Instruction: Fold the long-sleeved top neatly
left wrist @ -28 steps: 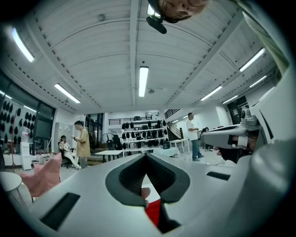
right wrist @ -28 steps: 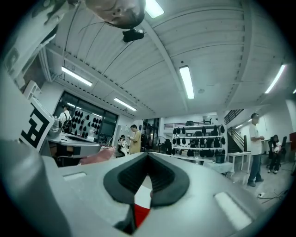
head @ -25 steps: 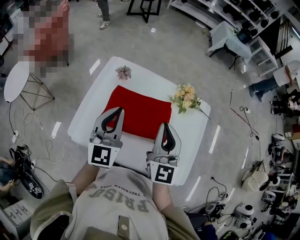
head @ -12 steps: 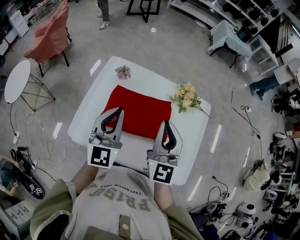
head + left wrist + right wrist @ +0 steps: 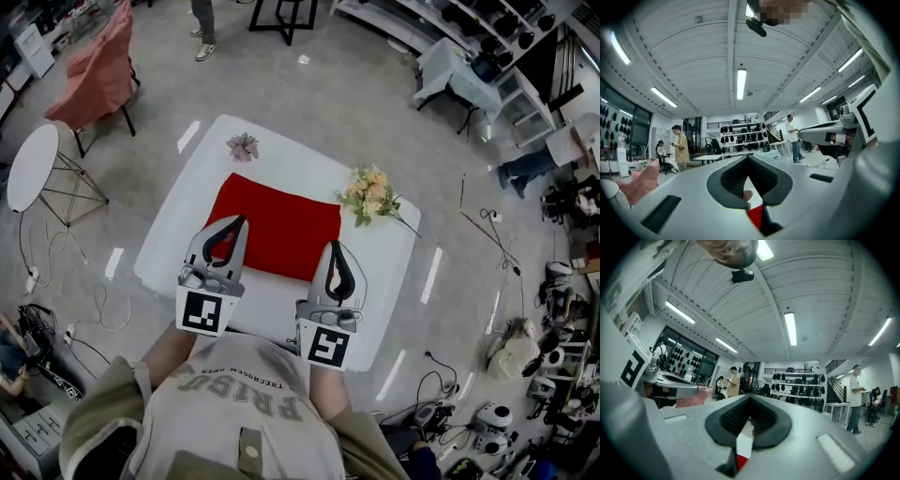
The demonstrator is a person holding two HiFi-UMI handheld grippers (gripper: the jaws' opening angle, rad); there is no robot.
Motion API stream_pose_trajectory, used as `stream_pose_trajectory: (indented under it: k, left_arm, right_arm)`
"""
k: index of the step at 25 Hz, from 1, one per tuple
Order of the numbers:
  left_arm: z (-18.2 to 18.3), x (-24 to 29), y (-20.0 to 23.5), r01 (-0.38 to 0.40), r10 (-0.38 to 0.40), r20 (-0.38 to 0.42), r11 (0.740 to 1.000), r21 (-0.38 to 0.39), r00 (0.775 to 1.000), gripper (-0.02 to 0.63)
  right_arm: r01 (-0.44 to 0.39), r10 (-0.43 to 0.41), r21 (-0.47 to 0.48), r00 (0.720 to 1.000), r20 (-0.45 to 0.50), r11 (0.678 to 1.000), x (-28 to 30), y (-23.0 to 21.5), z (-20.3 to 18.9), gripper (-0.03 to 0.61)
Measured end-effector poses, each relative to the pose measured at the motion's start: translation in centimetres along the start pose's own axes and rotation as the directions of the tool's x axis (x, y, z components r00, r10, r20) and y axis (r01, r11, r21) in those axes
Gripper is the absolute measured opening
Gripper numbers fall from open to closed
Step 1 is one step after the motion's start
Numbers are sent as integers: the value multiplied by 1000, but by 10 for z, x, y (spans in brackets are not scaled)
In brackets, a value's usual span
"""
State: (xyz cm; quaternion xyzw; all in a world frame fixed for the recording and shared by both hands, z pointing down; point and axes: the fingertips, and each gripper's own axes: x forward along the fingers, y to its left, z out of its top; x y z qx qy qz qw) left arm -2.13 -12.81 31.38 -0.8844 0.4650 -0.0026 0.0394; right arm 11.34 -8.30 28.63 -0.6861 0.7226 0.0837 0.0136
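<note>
My left gripper (image 5: 240, 221) and right gripper (image 5: 332, 247), jaws pressed together on nothing, hang over the surface's (image 5: 281, 155) near edge, by the folded top (image 5: 281, 217).

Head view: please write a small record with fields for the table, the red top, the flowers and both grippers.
table: white
red top: flat rectangle, no sleeves showing
pink flower: beyond the top's far left corner
bouquet: beside the top's far right corner
left gripper: shut, above the top's near edge
right gripper: shut, above the top's near edge
</note>
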Motion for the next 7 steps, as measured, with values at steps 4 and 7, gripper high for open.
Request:
stream_pose_trajectory:
  k: [4,7]
  left_arm:
    - [-3,5,4,-3,3,-9,1000,-1,1000,11]
    - [-5,10,6,-5,5,-11,1000,-2,1000,11]
  right_arm:
    - [-1,1,-2,1000,-2,1000,4,0,-1,0]
    - [-3,3,-6,1000,-2,1000,9,-2,-1,0]
